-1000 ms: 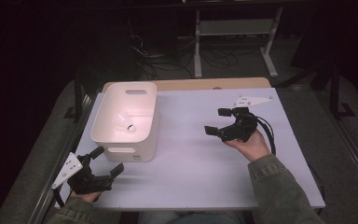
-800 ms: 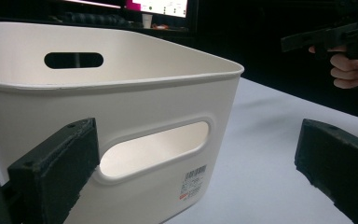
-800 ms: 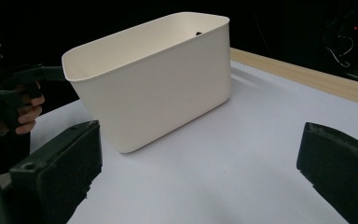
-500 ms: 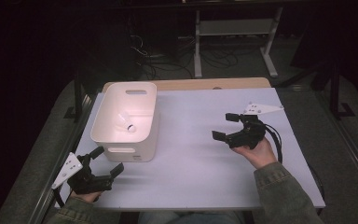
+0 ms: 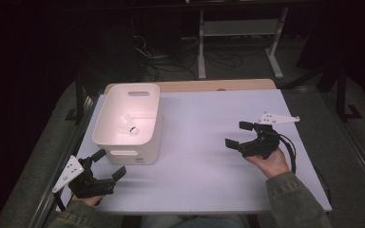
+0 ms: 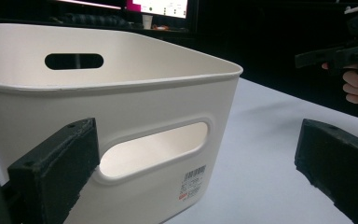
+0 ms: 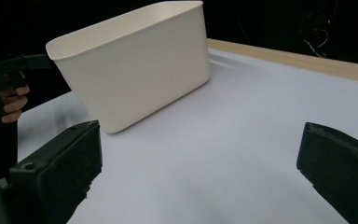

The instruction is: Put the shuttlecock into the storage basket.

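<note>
A white plastic bin [image 5: 129, 122] with handle slots stands on the left half of the white table [image 5: 195, 161]. Inside it lies a small white object [image 5: 129, 126]. My left gripper [image 5: 108, 164] sits near the table's front left corner, just in front of the bin, open and empty. In the left gripper view the bin's near wall [image 6: 121, 126] looms close between the jaws. My right gripper [image 5: 237, 134] hovers over the right side of the table, open with nothing in it, pointing left toward the bin [image 7: 135, 65].
A wooden strip [image 5: 209, 85] runs along the table's far edge. Beyond it, a metal stand [image 5: 237, 28] and cables lie on the dark floor. Bare white tabletop stretches between the bin and my right gripper.
My right gripper has moved toward the near right side of the table, away from the bin. The left gripper and the bin have stayed put.
</note>
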Tool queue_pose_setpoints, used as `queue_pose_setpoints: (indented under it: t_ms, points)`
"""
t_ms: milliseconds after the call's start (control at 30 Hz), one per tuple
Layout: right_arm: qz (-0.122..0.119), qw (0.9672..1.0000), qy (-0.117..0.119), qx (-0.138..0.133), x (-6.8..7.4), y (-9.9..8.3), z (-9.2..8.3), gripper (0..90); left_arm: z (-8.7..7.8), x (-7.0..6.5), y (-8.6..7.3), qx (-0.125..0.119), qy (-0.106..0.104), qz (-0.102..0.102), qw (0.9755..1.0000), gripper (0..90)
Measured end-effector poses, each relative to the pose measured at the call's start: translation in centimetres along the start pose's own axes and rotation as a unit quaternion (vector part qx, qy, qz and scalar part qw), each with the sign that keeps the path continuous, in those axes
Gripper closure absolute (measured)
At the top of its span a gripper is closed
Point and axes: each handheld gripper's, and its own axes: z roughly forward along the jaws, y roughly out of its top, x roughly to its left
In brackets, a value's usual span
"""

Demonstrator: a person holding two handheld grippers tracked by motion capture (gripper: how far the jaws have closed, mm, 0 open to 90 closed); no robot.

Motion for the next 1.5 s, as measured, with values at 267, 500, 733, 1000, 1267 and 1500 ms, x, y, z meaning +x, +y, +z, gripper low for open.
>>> queue_pose_setpoints:
  t_ms: [267,500,733,1000,1267,1500]
  points:
    - [0.004,1.0,-0.008,-0.001,-0.2,-0.7,-0.5,0.0,0.0,0.0,0.0,0.0,0.0,0.001,1.0,0.0]
    - [0.004,0.9999,-0.015,-0.002,-0.3,-1.2,-1.2,0.0,0.0,0.0,0.0,0.001,0.0,0.001,1.0,0.0]
    - [0.004,0.9995,-0.029,-0.006,-0.5,-2.1,-2.3,0.0,-0.1,0.1,0.0,0.004,0.0,0.004,1.0,0.0]
    - [0.009,0.9987,-0.048,-0.017,-0.9,-3.2,-3.9,0.0,-0.1,0.1,0.0,0.004,0.0,0.004,1.0,0.0]
    - [0.006,0.9979,-0.06,-0.021,-1.2,-4.2,-4.9,0.0,0.0,0.1,0.0,0.004,0.001,0.002,1.0,0.0]
    - [0.008,0.9973,-0.071,-0.02,-1.5,-5.0,-5.5,0.0,0.0,0.1,0.0,0.003,0.0,0.001,1.0,0.0]
